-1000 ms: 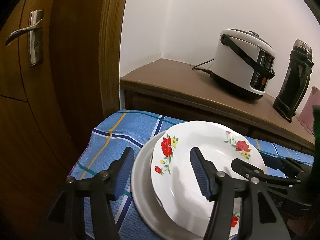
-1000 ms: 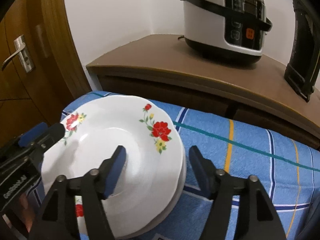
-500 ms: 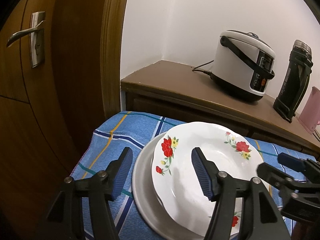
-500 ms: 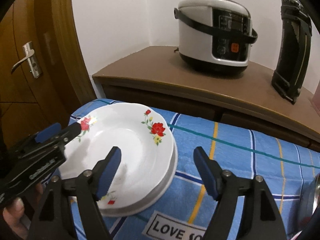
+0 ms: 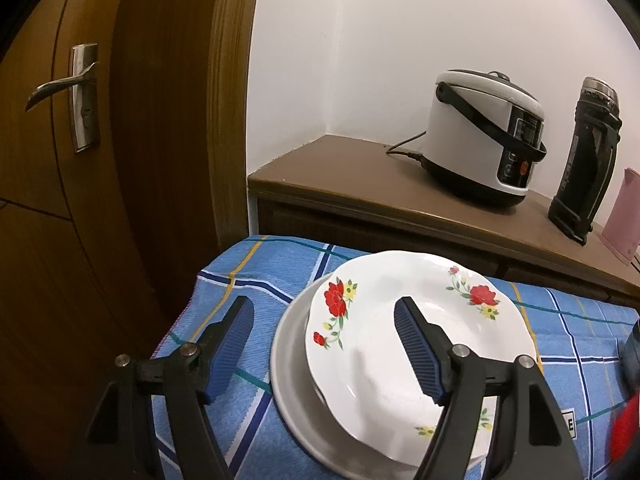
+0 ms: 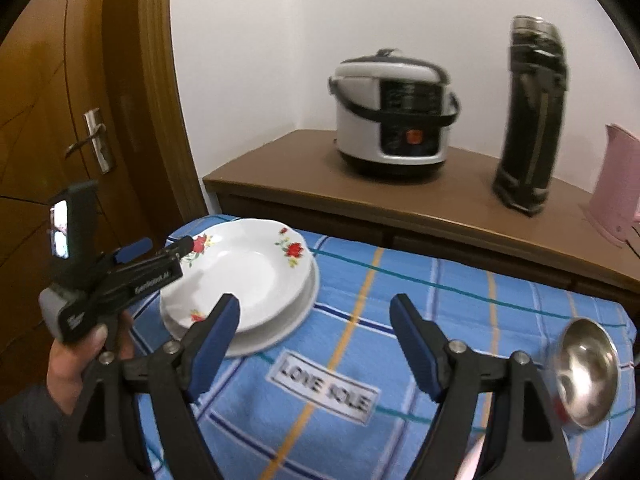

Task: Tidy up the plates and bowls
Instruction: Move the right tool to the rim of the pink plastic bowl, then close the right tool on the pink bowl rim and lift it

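Note:
A white plate with red flowers (image 5: 404,320) (image 6: 248,276) lies on a larger pale plate (image 5: 292,380) (image 6: 296,320) at the left end of the blue checked cloth (image 6: 460,320). My left gripper (image 5: 324,344) (image 6: 164,248) straddles the stack's near-left rim. Its jaws are opening and no pad touches a plate. My right gripper (image 6: 316,336) hovers over bare cloth to the right of the stack. Its jaws are opening too, with nothing between them. A steel bowl (image 6: 586,372) sits at the cloth's right end.
Behind the table stands a brown sideboard (image 6: 288,168) with a rice cooker (image 6: 392,120), a black flask (image 6: 528,120) and a pink jug (image 6: 616,196). A wooden door (image 5: 80,160) is on the left, close to the table's left edge. A hand (image 6: 80,356) holds the left gripper.
The right gripper has drawn back and up from the plates toward the right, so the steel bowl has come into its view. The left gripper's jaws have spread wider at the stack.

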Demonstrator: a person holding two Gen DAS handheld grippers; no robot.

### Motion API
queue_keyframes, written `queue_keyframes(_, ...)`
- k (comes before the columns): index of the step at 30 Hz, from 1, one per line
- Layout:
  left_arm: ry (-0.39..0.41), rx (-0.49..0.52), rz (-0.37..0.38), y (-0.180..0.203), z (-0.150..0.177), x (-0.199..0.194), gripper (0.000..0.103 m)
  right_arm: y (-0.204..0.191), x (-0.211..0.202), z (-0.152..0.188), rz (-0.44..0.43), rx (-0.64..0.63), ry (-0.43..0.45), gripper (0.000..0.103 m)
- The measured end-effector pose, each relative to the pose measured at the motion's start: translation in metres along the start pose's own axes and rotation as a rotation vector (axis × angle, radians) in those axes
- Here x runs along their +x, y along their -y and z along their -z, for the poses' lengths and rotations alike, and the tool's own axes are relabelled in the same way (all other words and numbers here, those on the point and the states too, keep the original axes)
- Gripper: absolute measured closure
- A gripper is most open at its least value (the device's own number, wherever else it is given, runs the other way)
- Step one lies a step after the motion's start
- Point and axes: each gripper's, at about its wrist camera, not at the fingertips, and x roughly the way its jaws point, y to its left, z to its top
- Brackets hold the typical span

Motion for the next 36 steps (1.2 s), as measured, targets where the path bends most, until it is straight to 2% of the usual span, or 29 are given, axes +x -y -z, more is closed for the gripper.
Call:
queue_keyframes(5,0.012,0.008,0.01,0.014,0.007,-0.02,0.028,0.033,-0.033,0.021,0.05,0.027,0.007,0.023)
queue_keyframes(9,0.007,0.022,0.063,0.038,0.014,-0.046,0.028,0.067,-0.056,0.04,0.115,0.078,0.004,0.023)
queue_keyframes(17,-0.006,0.174,0.273,0.128,0.034,-0.093,0.028,0.122,-0.074,0.071,0.223,0.14,-0.066,0.026)
queue_keyframes(21,-0.034,0.245,0.37,0.174,0.052,-0.106,0.028,0.132,-0.076,0.081,0.237,0.142,-0.085,0.032)
queue_keyframes(25,-0.059,0.29,0.412,0.202,0.066,-0.111,0.028,0.141,-0.079,0.088,0.244,0.145,-0.096,0.037)
queue_keyframes(31,-0.119,0.308,0.478,0.224,0.079,-0.113,0.028,0.146,-0.074,0.098,0.206,0.151,-0.131,0.057)
queue_keyframes(32,-0.122,0.314,0.482,0.227,0.081,-0.114,0.029,0.146,-0.073,0.099,0.2,0.152,-0.138,0.064)
queue_keyframes(33,-0.124,0.319,0.485,0.228,0.082,-0.114,0.03,0.147,-0.071,0.1,0.191,0.152,-0.149,0.068)
queue_keyframes(36,-0.144,0.339,0.508,0.237,0.087,-0.114,0.042,0.147,-0.069,0.103,0.189,0.145,-0.161,0.068)
